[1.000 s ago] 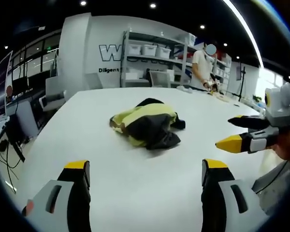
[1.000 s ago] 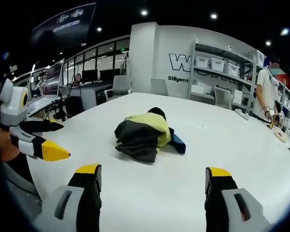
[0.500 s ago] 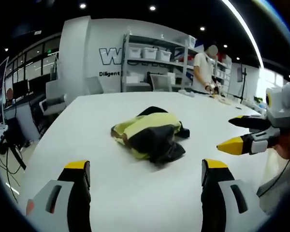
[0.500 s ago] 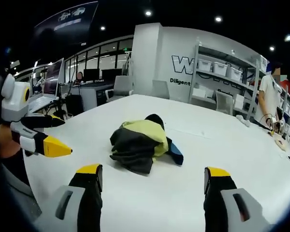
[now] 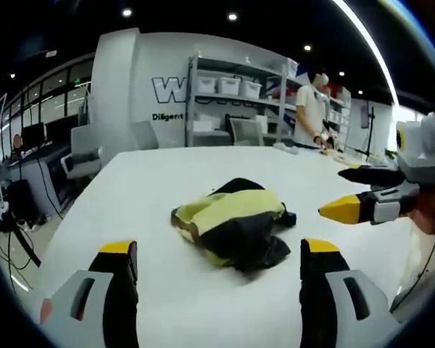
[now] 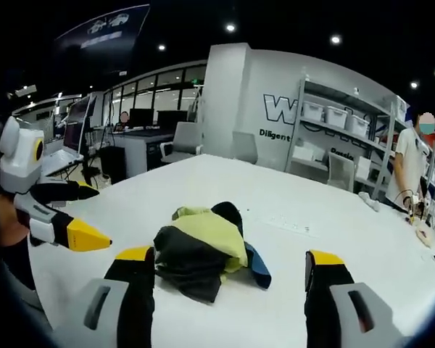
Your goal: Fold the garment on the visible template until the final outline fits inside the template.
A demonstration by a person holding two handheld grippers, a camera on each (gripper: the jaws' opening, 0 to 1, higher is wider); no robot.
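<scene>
Evidently nothing is folded yet: the garment (image 5: 232, 232) is bunched mid-desk (image 5: 130, 188), ungrasped, with both grippers' (image 5: 217, 264) (image 6: 228, 272) fingers spread open.

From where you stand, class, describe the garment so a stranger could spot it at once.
Find the big white table. Near its middle lies the garment, a crumpled heap, not spread flat. It is yellow-green and black with a blue edge, the one soft, coloured thing on that white surface.
</scene>
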